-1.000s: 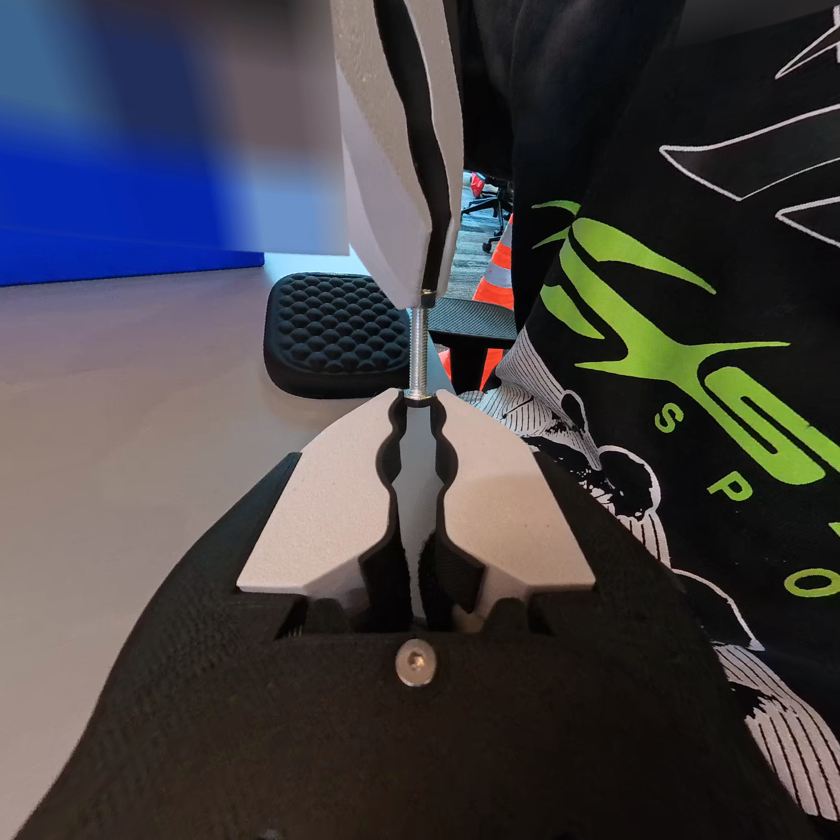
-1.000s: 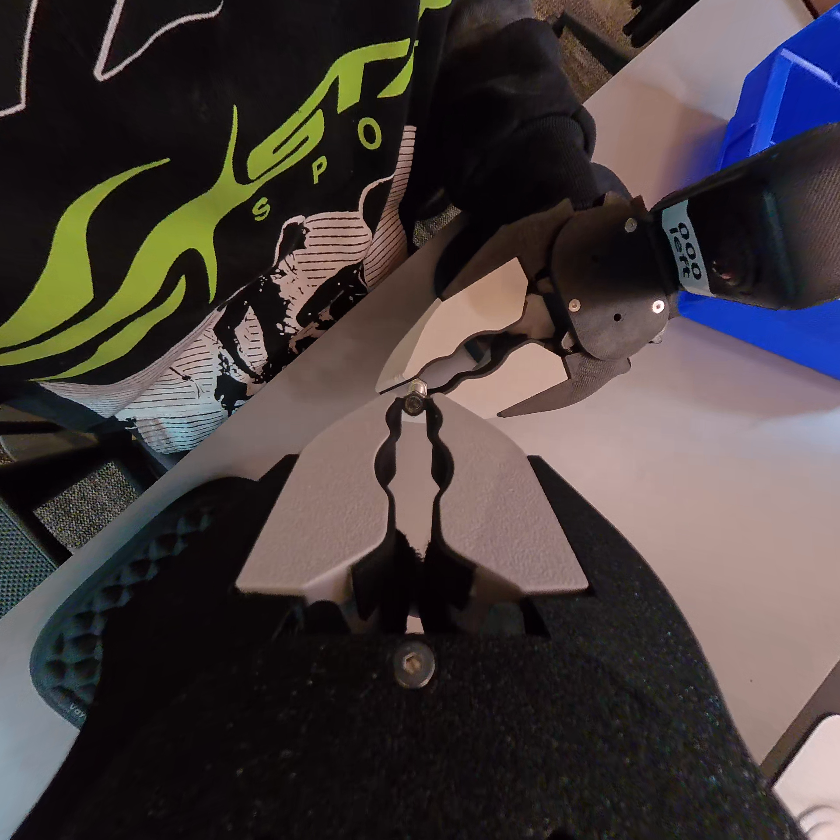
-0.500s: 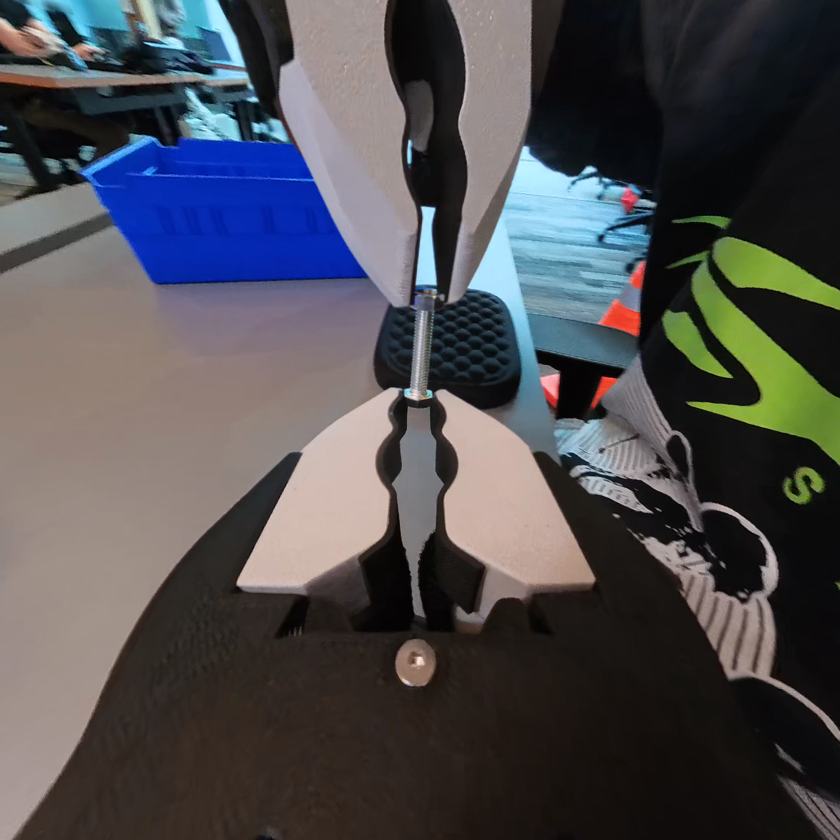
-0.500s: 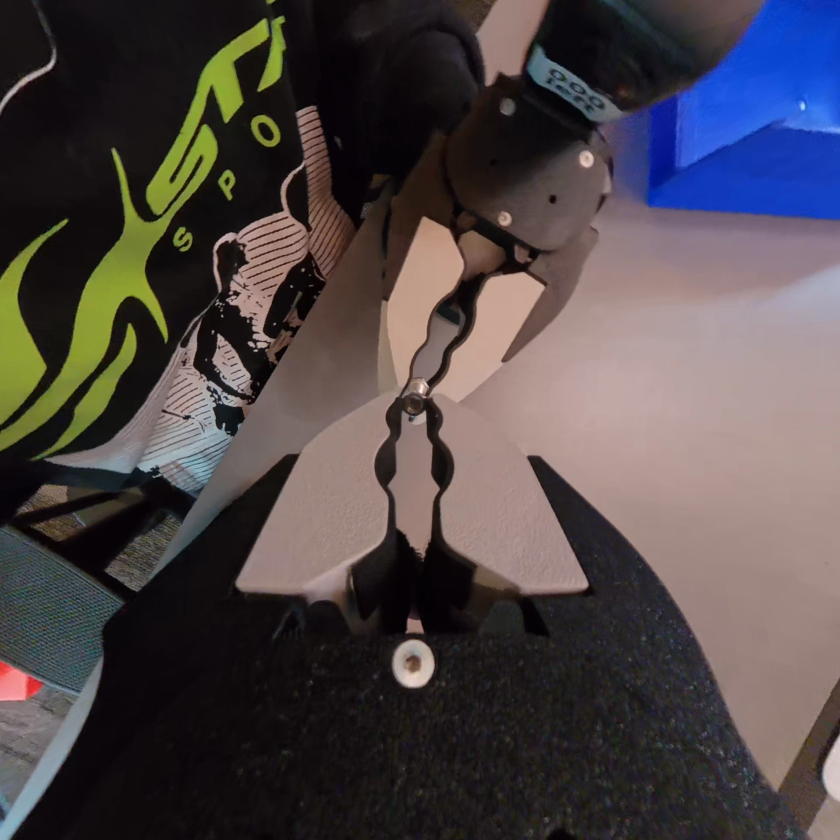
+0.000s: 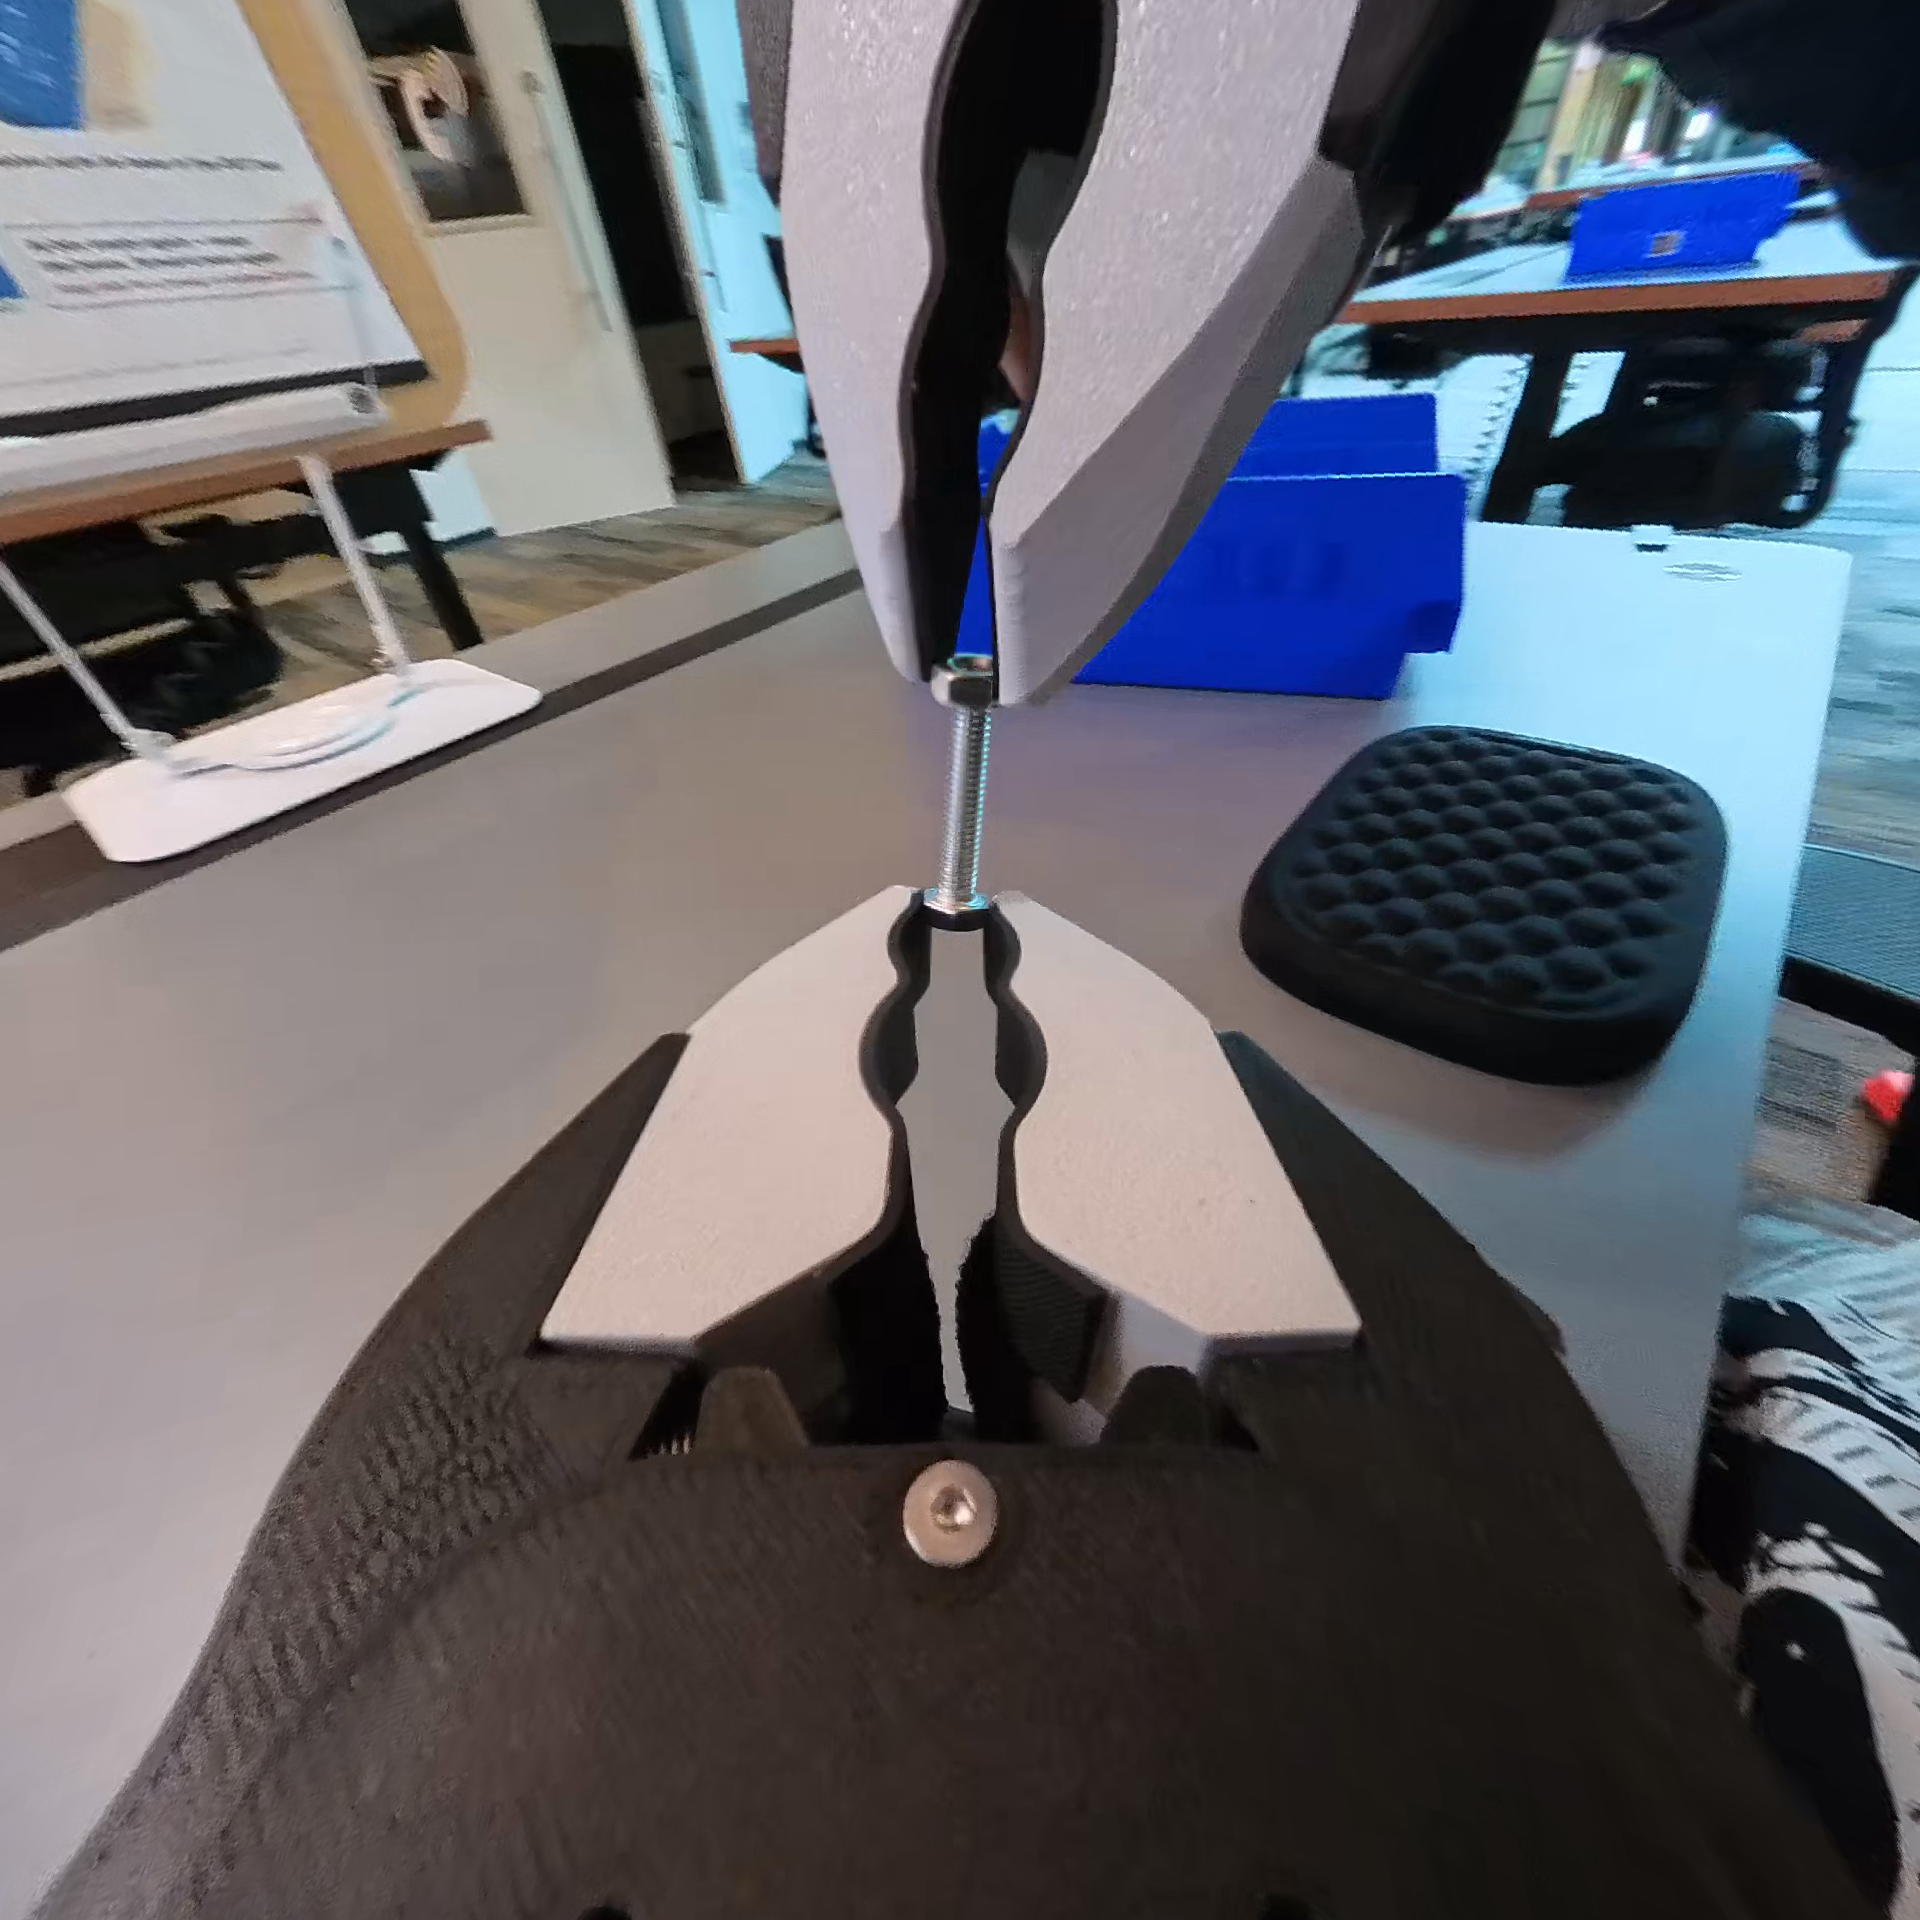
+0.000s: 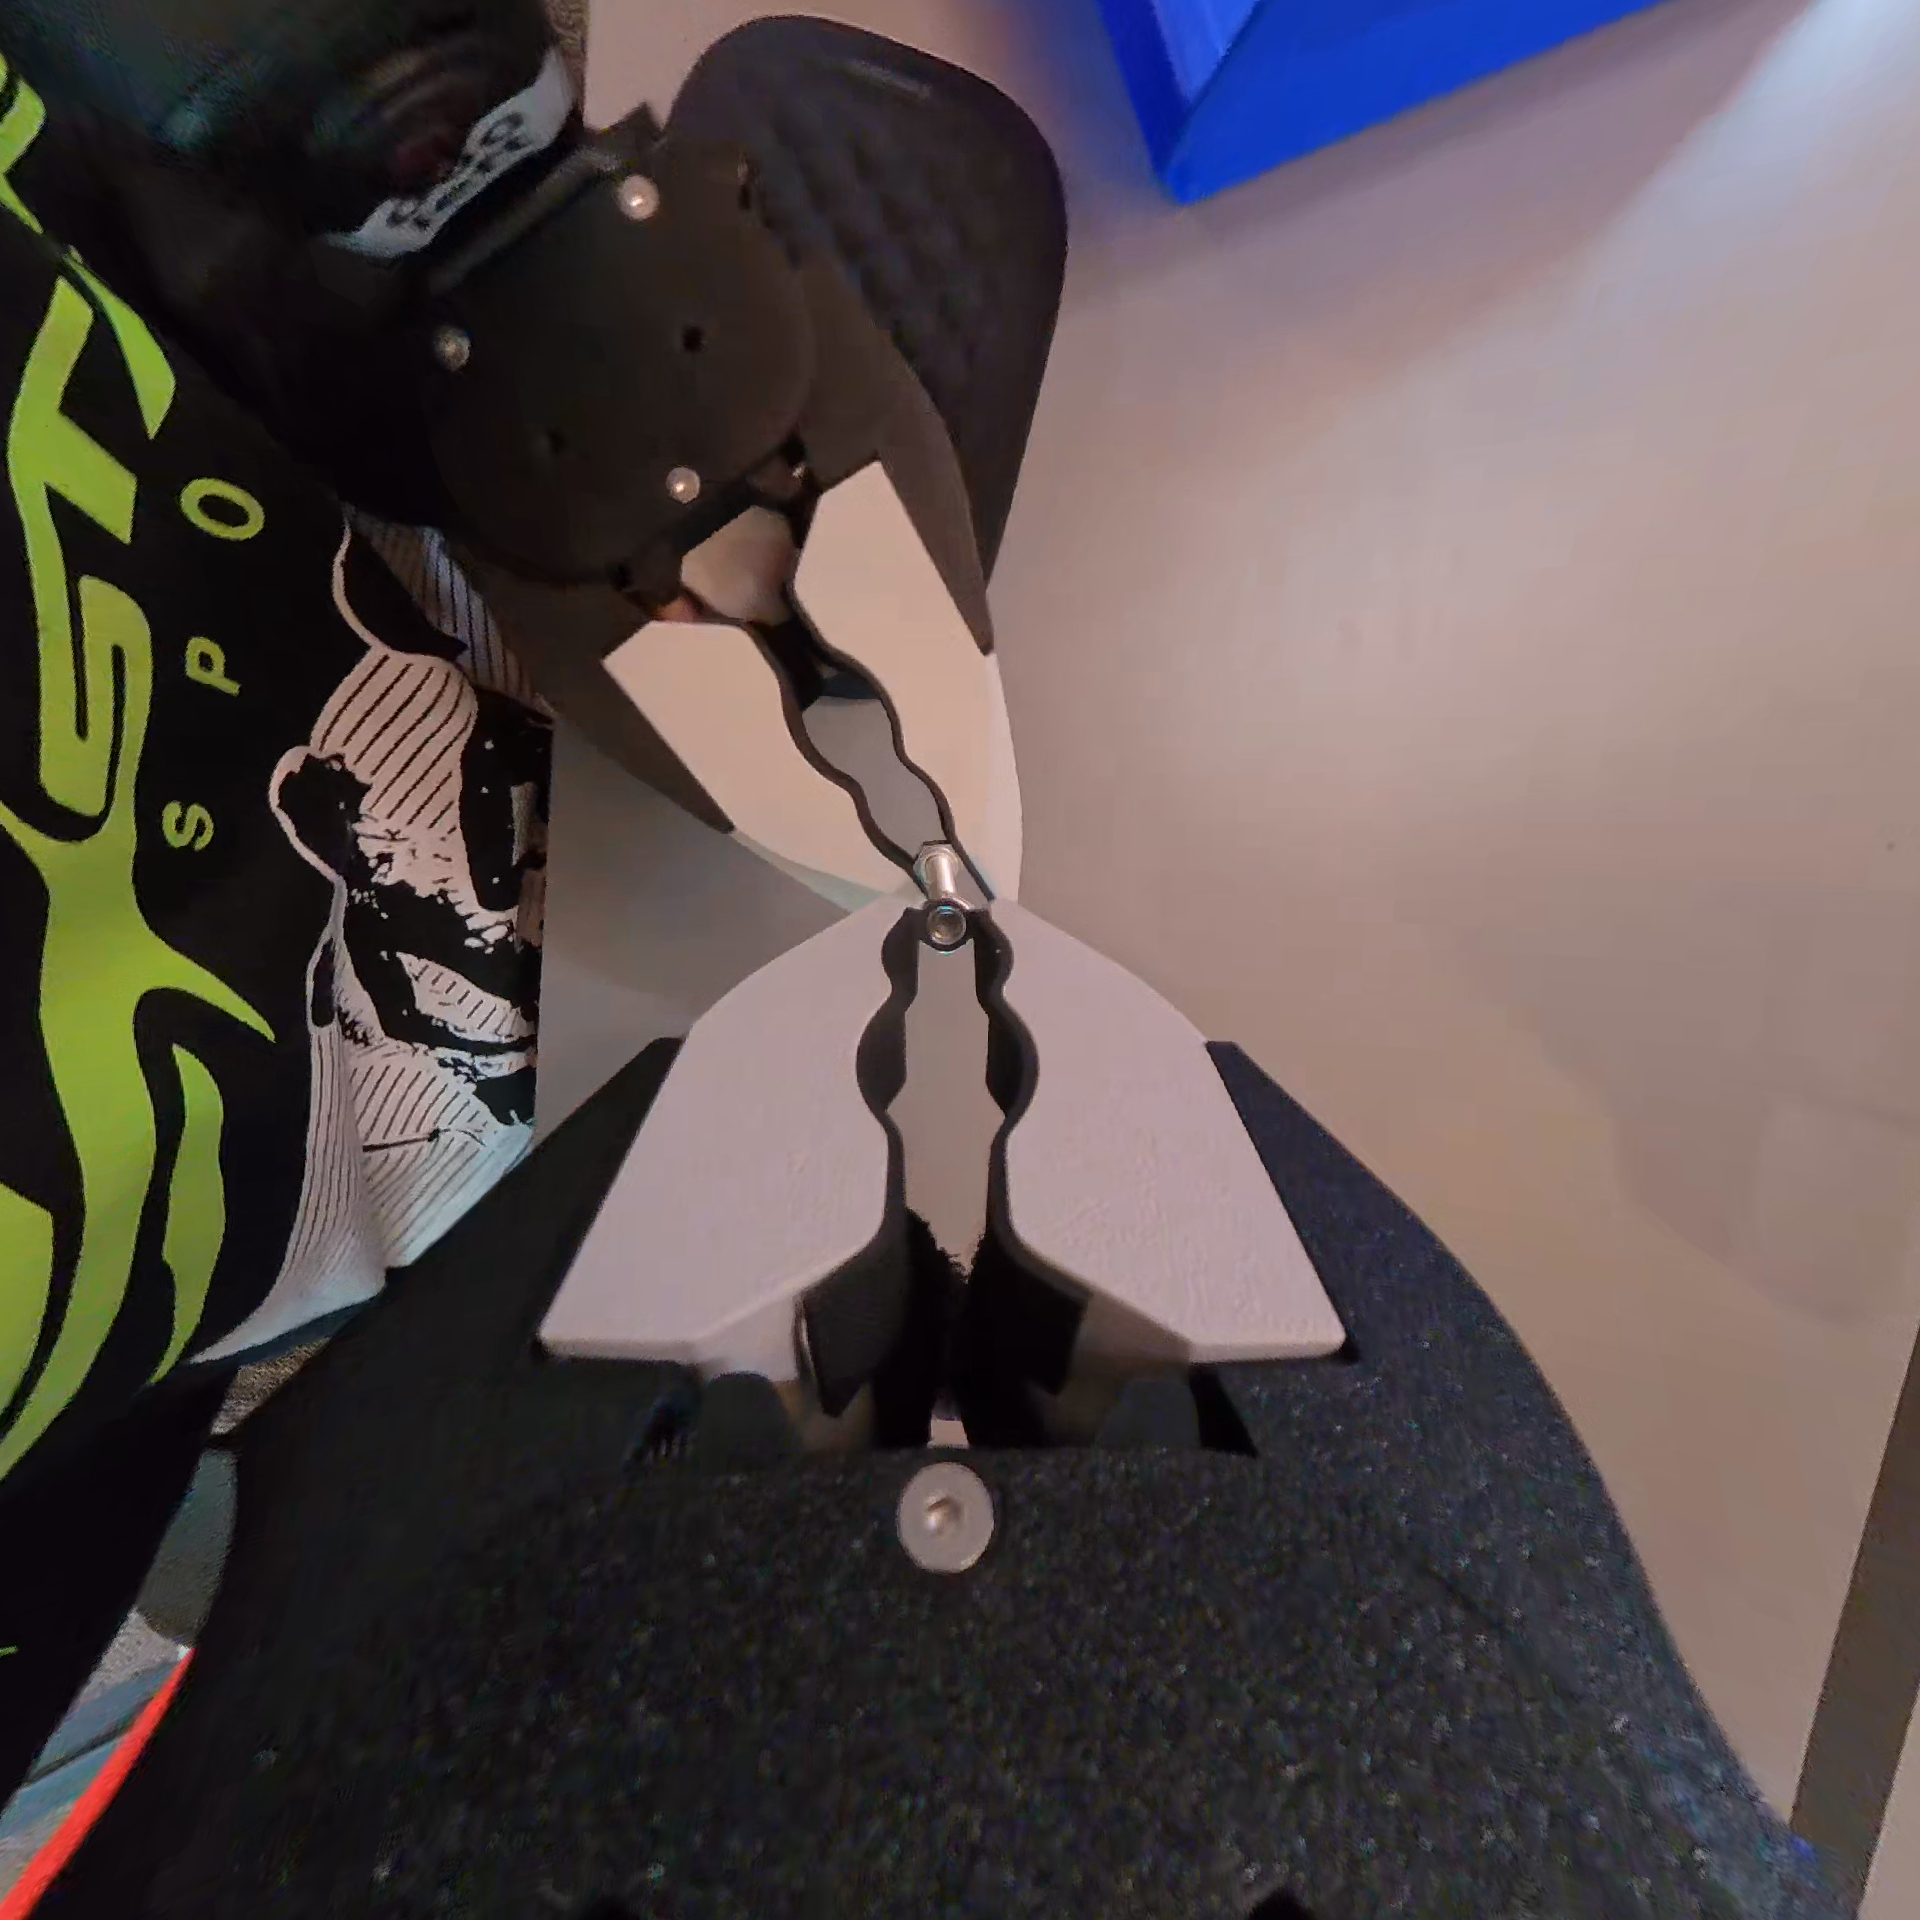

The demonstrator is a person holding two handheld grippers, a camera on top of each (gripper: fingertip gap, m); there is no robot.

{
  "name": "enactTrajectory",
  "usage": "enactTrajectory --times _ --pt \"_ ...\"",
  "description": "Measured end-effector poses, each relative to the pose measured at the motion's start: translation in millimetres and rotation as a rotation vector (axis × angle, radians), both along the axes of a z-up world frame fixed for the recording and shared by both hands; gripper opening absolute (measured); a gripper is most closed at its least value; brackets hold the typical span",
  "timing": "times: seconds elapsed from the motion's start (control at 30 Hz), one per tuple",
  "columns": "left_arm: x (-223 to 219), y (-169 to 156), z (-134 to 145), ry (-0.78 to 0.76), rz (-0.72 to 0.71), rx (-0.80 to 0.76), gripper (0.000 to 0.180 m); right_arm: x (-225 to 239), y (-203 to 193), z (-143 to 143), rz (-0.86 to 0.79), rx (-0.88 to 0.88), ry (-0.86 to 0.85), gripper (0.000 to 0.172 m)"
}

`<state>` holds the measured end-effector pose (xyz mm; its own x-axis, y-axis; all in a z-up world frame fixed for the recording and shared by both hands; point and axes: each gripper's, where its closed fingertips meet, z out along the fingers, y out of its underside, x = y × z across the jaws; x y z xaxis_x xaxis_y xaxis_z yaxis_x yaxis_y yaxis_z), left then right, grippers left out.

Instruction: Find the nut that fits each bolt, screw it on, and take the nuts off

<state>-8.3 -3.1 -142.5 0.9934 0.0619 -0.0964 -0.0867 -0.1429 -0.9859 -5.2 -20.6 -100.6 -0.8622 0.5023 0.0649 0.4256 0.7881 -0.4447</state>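
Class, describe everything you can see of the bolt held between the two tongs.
The bolt is slim, shiny silver metal, threaded along its shaft. It stands nearly upright above the grey table, touching nothing else. The left tongs grip its lower end at a hexagonal part. The right tongs pinch a silver nut at its top end.

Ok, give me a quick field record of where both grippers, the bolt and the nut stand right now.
left gripper: shut on the head end of the bolt, pads pressing
right gripper: shut on the nut at the bolt's far tip
bolt: silver, threaded, spanning between the two grippers, held above the table
nut position: at the very end of the thread, most of the thread bare
nearby: black dimpled pad and blue bin on the table
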Motion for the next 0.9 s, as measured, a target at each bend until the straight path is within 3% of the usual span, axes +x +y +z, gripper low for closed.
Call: enactTrajectory --times 0.3,0.57,0.9 --pt "-0.5 -3.6 7.0 -0.020 -0.007 0.062 0.010 -1.9 -7.6 6.3 0.023 -0.072 0.017 0.010" --pt "-14.2 -2.8 6.0 0.046 0.162 0.039 0.010 -10.5 -3.7 4.9 -0.120 -0.103 -0.010 0.010" --pt "-10.5 -1.1 4.2 0.014 0.112 0.035 0.010 -12.3 -2.7 4.5 -0.137 -0.126 -0.002 0.014"
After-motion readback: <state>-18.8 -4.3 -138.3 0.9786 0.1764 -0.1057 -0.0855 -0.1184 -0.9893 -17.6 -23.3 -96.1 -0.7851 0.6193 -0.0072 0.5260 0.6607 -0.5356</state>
